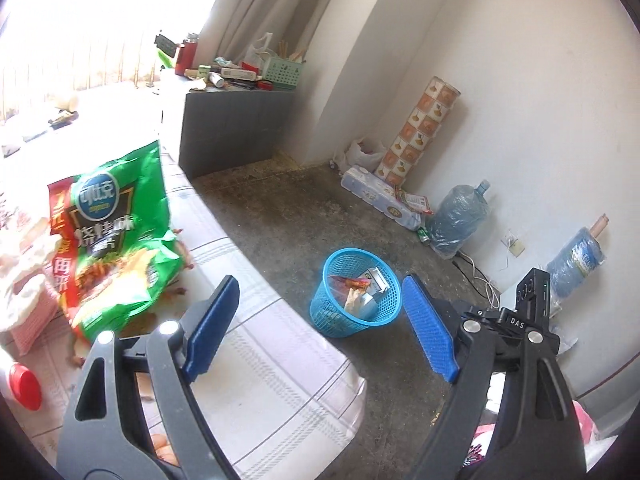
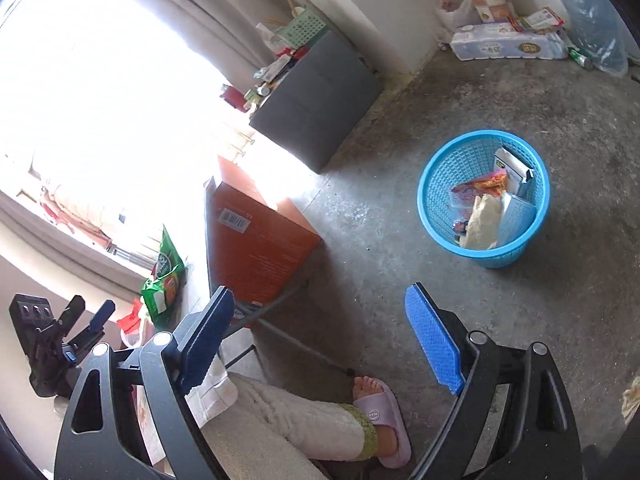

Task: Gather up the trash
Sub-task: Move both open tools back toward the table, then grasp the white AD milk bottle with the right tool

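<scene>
A blue mesh basket (image 1: 326, 314) stands on the concrete floor with wrappers, a small carton and crumpled paper inside. In the left wrist view my left gripper (image 1: 320, 328) is open and empty, hovering over the table corner, with the basket beyond its fingers. A green chip bag (image 1: 116, 240) lies on the checked tablecloth to its left. My right gripper (image 2: 320, 338) is also open with nothing between its blue pads; the basket (image 2: 438, 216) sits on the floor to its upper right. The chip bag (image 2: 164, 280) and the left gripper (image 2: 91, 314) show at the lower left of the right wrist view.
An orange box (image 2: 256, 240) sits at the table's edge. A person's leg and a foot in a pink slipper (image 2: 380, 412) are below the right gripper. A grey cabinet (image 1: 232, 128) with clutter, tissue packs (image 1: 380, 196) and a water jug (image 1: 460, 216) line the wall.
</scene>
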The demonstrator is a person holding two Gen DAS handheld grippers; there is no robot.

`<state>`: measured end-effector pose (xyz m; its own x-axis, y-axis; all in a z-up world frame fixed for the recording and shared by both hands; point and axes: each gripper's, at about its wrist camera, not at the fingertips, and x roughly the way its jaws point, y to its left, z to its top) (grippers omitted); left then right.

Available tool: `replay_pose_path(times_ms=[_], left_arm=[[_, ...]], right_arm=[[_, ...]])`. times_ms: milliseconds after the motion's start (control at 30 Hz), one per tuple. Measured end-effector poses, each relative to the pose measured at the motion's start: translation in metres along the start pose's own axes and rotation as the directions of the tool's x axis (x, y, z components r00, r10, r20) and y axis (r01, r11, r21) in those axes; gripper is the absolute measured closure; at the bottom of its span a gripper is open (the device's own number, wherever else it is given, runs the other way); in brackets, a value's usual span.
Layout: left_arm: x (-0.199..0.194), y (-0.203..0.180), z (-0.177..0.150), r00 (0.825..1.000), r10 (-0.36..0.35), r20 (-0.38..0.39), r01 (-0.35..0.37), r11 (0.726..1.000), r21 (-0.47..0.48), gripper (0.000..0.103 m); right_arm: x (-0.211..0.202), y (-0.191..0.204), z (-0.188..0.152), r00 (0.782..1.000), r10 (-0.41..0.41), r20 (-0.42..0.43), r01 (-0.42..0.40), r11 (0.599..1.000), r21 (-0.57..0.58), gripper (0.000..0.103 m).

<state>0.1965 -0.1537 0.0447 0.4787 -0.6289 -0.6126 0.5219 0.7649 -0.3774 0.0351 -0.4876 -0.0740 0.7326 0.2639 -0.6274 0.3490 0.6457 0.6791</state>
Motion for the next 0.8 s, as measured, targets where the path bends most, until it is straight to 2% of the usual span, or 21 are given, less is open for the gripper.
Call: replay_pose_path(times_ms=[133,233,300,400,500,633,767,800], left_arm=[[-0.066,0.061,-0.027,0.99,0.113,0.084,-0.102,0.987,-0.125,0.024],[-0.111,0.109,-0.049,0.972,0.201,0.126,-0.168,0.958,-0.231,0.023],[-0.136,0.138,-0.063,0.953,0.268,0.139,-0.22,0.932,-0.29,0.023],[-0.167,0.177,-0.08,0.926,0.348,0.145,-0.268,0.879,-0.395,0.023],[-0.195,0.208,-0.102,0.91,0.381,0.165,-0.261,0.835,-0.485,0.023],[-0.216,0.228,-0.122,0.897,0.408,0.172,-0.262,0.802,-0.537,0.023],[-0.228,0.243,-0.136,0.895,0.407,0.181,-0.238,0.78,-0.579,0.023],[-0.23,0.247,-0.139,0.894,0.409,0.182,-0.235,0.776,-0.586,0.023]], right_arm=[[0.016,0.075,-0.006,0.994,0.087,-0.061,-0.096,0.982,-0.164,0.018],[0.038,0.145,-0.017,0.978,0.15,-0.144,-0.188,0.934,-0.303,0.018],[0.059,0.197,-0.031,0.956,0.19,-0.224,-0.266,0.884,-0.384,0.018],[0.098,0.275,-0.06,0.904,0.216,-0.369,-0.382,0.794,-0.473,0.018],[0.138,0.349,-0.102,0.863,0.169,-0.477,-0.449,0.689,-0.568,0.024],[0.196,0.403,-0.147,0.826,0.073,-0.56,-0.493,0.576,-0.652,0.026],[0.241,0.439,-0.182,0.819,-0.064,-0.57,-0.482,0.462,-0.744,0.026],[0.249,0.445,-0.19,0.823,-0.094,-0.56,-0.472,0.434,-0.767,0.026]])
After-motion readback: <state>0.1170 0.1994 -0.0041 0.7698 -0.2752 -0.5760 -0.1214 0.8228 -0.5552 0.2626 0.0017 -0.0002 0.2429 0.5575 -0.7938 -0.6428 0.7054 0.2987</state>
